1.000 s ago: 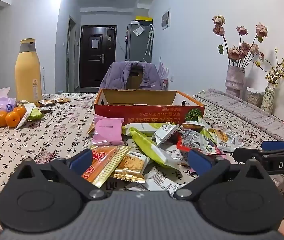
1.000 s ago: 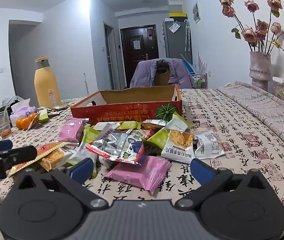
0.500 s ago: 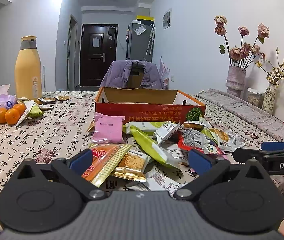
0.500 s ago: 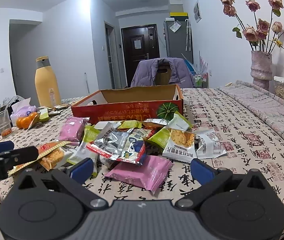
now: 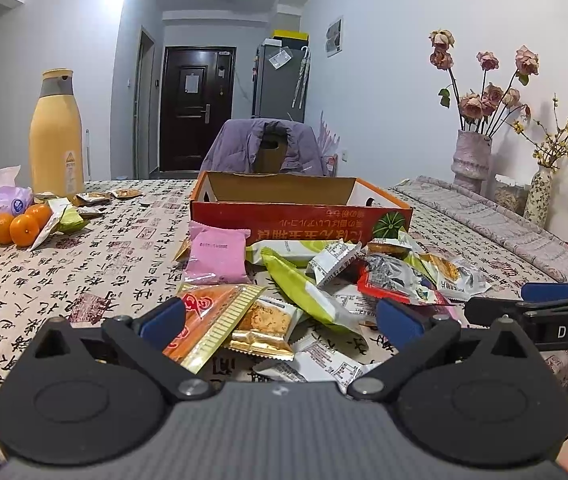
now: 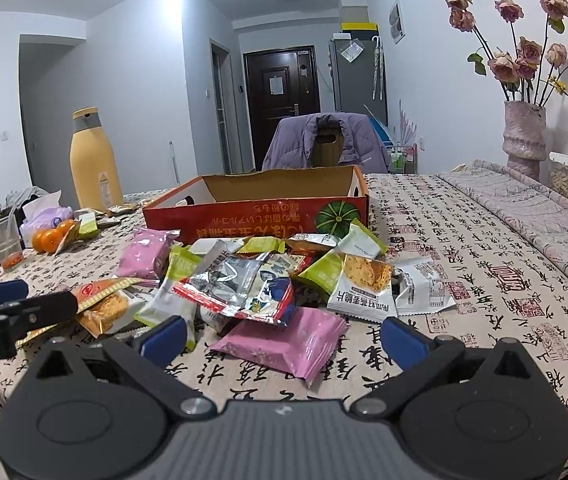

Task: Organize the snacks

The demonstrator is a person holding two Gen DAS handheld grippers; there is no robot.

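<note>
Little has moved since the earlier frames: both views have eased only slightly toward the pile, and no packet has shifted. Both tools hover at the near edge of the table (image 6: 484, 240), which is covered by a cloth printed with black calligraphy.

The left hand-held gripper (image 5: 280, 316) has its jaws spread wide and carries nothing; between its blue pads lie an orange foil packet with a gold ridged edge (image 5: 208, 320) and a clear-windowed crisp-cake packet (image 5: 268, 320). The right hand-held gripper (image 6: 282, 338) is just as wide and empty, with a pink plastic snack packet (image 6: 284, 344) lying flat just ahead of it.

The loose heap of snack packets (image 6: 268, 280) sits on the cloth directly in front of the open red cardboard box with a green pumpkin printed on its side (image 6: 256, 216). From this low angle the box seems empty, though its floor is hidden.

The step in hand looks like choosing a first packet. To do it well, each gripper should take an outlying, unburied packet — pink for the right, orange for the left — and pinch it by a crimped edge rather than the slippery middle. Lift clear of its neighbours, then carry it over the near wall of the box before releasing.
</note>
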